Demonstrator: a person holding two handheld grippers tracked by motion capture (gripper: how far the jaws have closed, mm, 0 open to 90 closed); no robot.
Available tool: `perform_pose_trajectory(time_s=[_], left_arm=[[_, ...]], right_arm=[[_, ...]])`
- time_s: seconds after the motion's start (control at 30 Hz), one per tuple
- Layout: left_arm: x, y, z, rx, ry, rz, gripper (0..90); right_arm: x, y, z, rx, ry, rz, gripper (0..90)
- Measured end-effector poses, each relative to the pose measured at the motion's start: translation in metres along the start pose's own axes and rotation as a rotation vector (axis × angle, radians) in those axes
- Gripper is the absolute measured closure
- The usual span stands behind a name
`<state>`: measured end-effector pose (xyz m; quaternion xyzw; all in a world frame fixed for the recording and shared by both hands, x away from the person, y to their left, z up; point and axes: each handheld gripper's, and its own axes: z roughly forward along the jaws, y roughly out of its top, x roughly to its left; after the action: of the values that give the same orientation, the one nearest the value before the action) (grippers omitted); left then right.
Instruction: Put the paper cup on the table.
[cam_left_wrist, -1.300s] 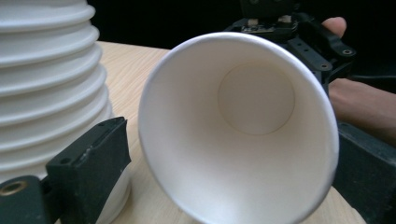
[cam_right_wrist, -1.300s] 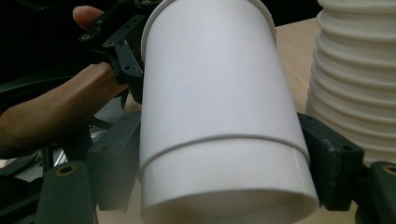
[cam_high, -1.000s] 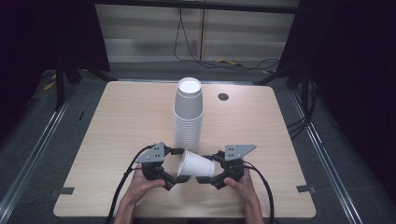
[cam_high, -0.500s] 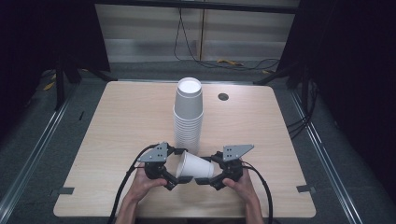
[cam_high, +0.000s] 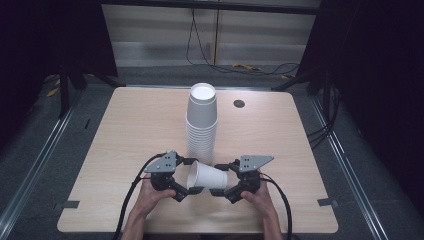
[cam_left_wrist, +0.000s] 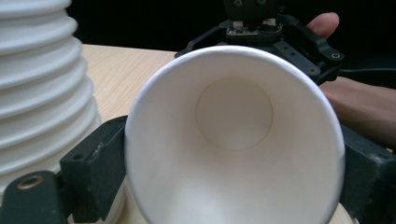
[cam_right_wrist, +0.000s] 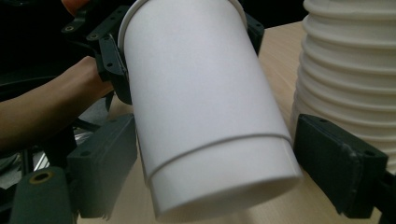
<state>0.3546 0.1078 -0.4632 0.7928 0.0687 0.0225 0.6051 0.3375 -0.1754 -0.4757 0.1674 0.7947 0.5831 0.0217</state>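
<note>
A single white paper cup (cam_high: 206, 176) lies on its side in the air just above the desk (cam_high: 125, 135), held between the two grippers near the front edge. The left gripper (cam_high: 186, 189) has its jaws pinching the cup at the open rim: in the left gripper view the mouth of the cup (cam_left_wrist: 233, 140) faces the camera with a black jaw pressed against each side of the rim, and the round bottom shows deep inside. The right gripper (cam_high: 220, 191) sits at the cup's closed end; in the right gripper view the base of the cup (cam_right_wrist: 219, 177) hangs between the two jaws, the left one touching or nearly touching the wall, the right one standing a little apart (so I cannot tell whether this grip is firm). Just behind the held cup stands a tall stack of white cups (cam_high: 201, 120), upright, near the middle of the desk. A small dark round disc (cam_high: 239, 103) lies farther back to the right
</note>
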Motion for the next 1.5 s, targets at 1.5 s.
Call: perform_pose_trajectory(time_s=[1.5], left_arm=[[0.007,-0.012,-0.069,0.055,0.257,-0.105,10.0]], right_arm=[[0.008,-0.028,-0.013,-0.184,-0.754,0.022,13.5]])
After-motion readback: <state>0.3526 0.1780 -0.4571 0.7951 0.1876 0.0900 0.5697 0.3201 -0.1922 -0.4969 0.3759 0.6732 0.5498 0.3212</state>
